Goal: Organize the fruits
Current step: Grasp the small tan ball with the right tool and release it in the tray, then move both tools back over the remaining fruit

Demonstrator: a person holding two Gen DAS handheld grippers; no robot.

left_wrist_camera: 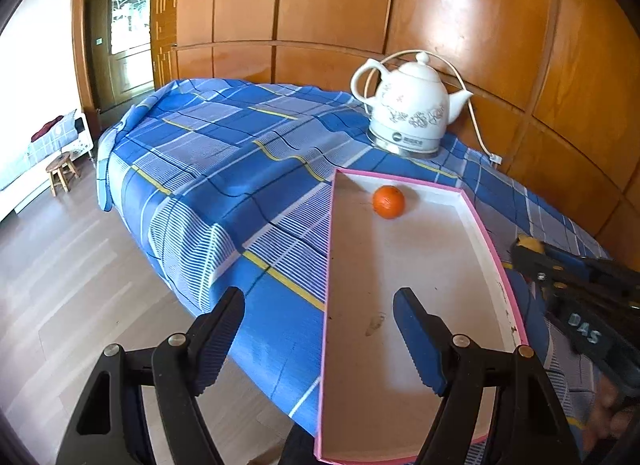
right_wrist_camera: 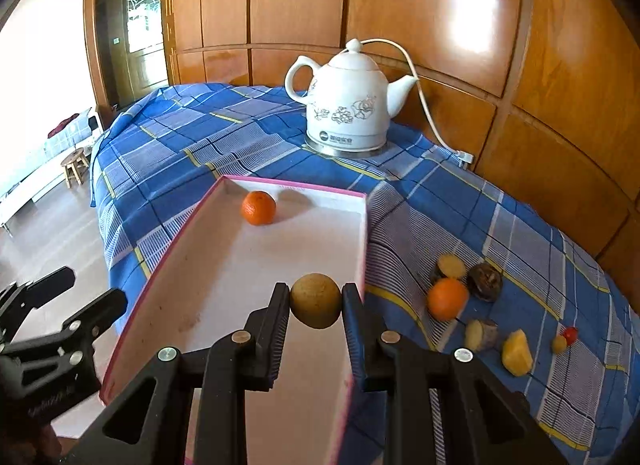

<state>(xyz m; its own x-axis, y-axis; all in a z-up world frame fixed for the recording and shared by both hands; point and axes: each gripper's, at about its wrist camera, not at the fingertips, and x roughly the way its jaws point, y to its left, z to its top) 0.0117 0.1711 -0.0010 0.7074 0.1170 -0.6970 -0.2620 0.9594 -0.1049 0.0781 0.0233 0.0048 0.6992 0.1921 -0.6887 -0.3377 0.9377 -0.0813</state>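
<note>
Pink-rimmed box (right_wrist_camera: 256, 273) lengthwise toward kettle (right_wrist_camera: 348, 105), right tongs (right_wrist_camera: 315, 303) clamping yellow-brown fruit (right_wrist_camera: 315, 306), left tongs (left_wrist_camera: 320, 339) released

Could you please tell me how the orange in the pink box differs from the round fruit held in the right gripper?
The orange is bright orange; the held fruit is dull yellow-brown. The orange rests on the box floor at its far end; the held fruit is clamped in the right gripper over the near part. Both are round.

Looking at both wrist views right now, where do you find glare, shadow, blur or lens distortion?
Left wrist view: glare on the wood panelling; the right gripper is blurred at the frame edge. Right wrist view: the orange casts a soft shadow in the pink-rimmed tray; panel lines bow from the fisheye; dark corners.
</note>
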